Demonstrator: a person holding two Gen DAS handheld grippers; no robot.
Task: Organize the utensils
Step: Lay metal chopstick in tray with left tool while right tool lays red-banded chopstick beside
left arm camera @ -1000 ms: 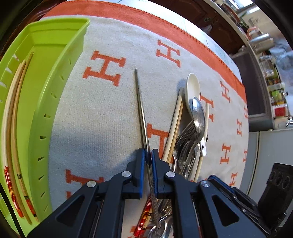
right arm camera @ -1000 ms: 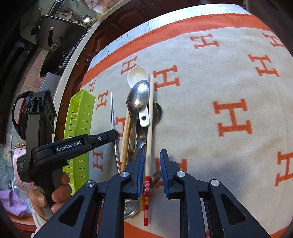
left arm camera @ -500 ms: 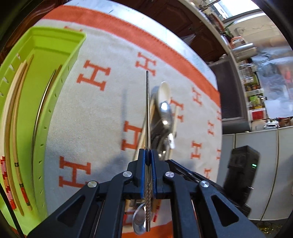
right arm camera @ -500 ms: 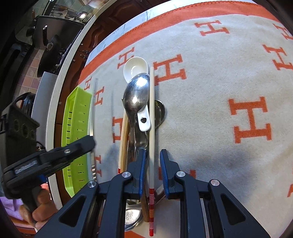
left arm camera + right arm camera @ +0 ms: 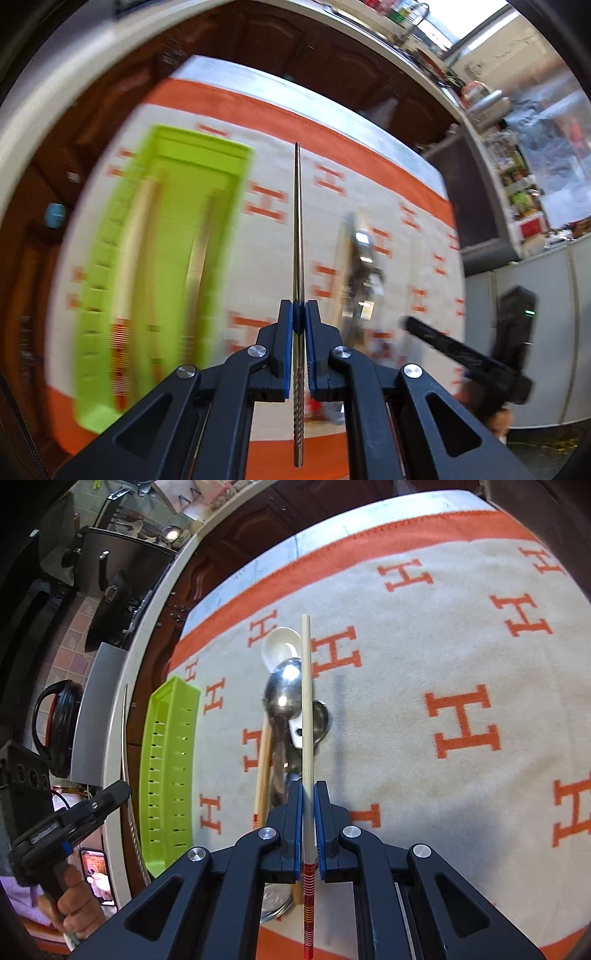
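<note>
The left gripper (image 5: 299, 314) clenched a steel chopstick (image 5: 297, 229); the right gripper (image 5: 307, 801) (jaws just closing) pinched a pale chopstick (image 5: 306, 716).

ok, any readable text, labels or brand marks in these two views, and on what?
"H": repeated orange letter woven across the beige cloth with the orange border.
Pale strip on the side of the black left gripper: lettering too small and tilted to read.
Red packaging on the cluttered background shelf: blurred, unreadable.
Nothing readable on the long lime-green plastic tray.
</note>
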